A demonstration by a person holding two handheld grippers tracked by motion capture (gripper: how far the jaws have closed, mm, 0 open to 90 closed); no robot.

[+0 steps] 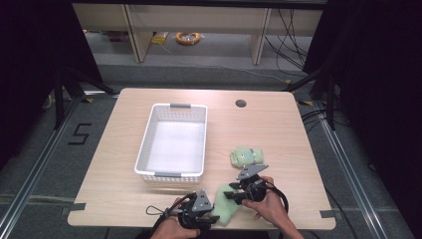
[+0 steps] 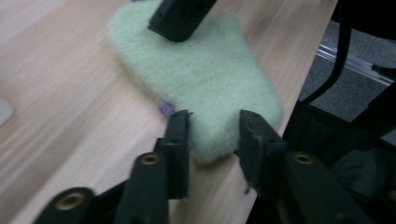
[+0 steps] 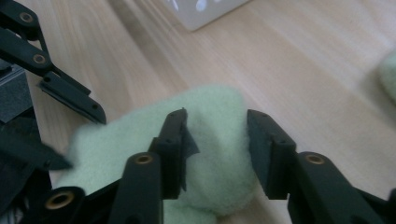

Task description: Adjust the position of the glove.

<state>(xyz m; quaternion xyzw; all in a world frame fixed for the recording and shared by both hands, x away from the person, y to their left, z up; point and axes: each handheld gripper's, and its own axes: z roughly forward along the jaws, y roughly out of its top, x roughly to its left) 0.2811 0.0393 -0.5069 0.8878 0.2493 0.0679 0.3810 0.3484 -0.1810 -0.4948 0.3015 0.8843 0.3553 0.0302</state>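
A pale green fuzzy cloth (image 1: 225,207) lies flat near the table's front edge, between the two hand-held grippers. My left gripper (image 1: 213,214) comes at it from the left; in the left gripper view its jaws (image 2: 212,122) straddle the cloth's (image 2: 196,70) narrow near end, and I see no squeeze. My right gripper (image 1: 230,195) comes from the right; its jaws (image 3: 215,117) stand either side of a rounded hump of the cloth (image 3: 217,163). A second green bundle (image 1: 245,156) lies apart, farther back on the table.
A white plastic basket (image 1: 144,149), nothing inside, stands at the centre-left of the wooden table (image 1: 278,124). A cable hole (image 1: 241,103) is at the back right. The table's front edge runs close beside the cloth (image 2: 261,154), with dark floor beyond.
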